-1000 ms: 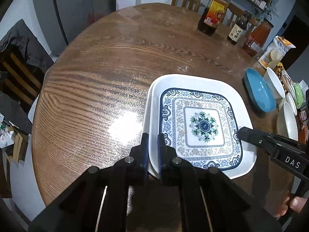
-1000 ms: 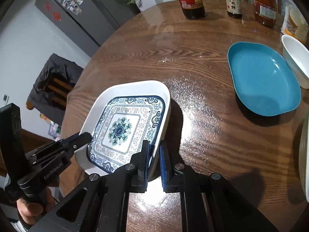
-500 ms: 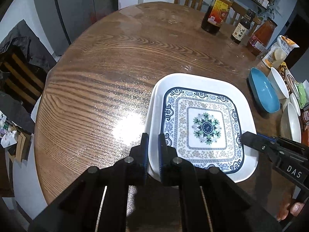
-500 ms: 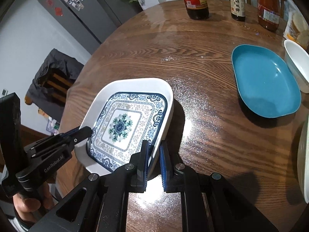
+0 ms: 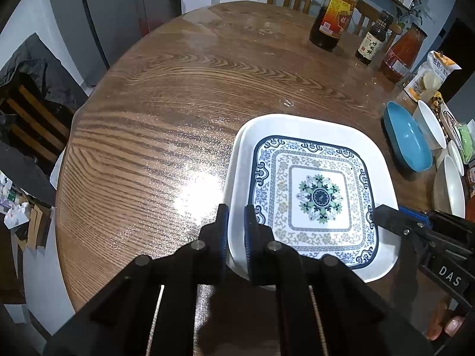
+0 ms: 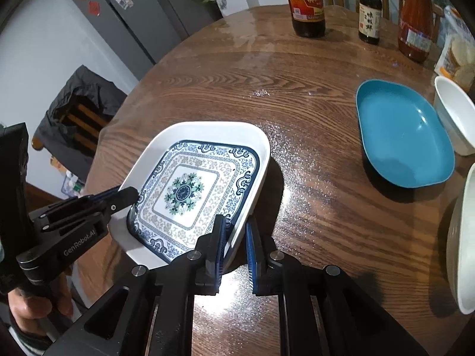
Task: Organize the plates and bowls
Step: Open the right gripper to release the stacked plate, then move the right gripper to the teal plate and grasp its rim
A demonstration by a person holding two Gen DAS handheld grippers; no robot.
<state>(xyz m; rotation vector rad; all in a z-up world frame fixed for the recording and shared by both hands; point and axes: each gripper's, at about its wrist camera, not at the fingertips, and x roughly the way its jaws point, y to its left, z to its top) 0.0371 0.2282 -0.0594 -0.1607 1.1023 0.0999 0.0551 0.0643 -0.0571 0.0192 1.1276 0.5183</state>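
Square patterned plate (image 5: 314,195) sits near the front edge of the round table (image 5: 178,112), apparently nested in a plain white plate of the same shape; from the right wrist view it looks tipped, right side raised off the wood.

Left gripper (image 5: 236,231) pinches the plate's left rim, pads pressed on it. Right gripper (image 6: 237,237) pinches the opposite rim, jaws nearly together on the edge. Both grips are at mid-rim, opposite each other, which looks the balanced hold.

Handling, judged: stiff, glossy, likely melamine or ceramic. Rim is thin and smooth, so slippery under narrow pads. If two plates are stacked, the inner one could slide when tilted. Chips if dropped. Keep it level, move both hands together.

Blue dish (image 6: 403,133) lies well apart to the right, white bowl (image 6: 454,115) just beside it.

Hard to make out:
- whether one plate or two
- whether each pinch catches both rims
- underside and near corner, hidden by gripper bodies
- further white bowls at right, cut off by the frame
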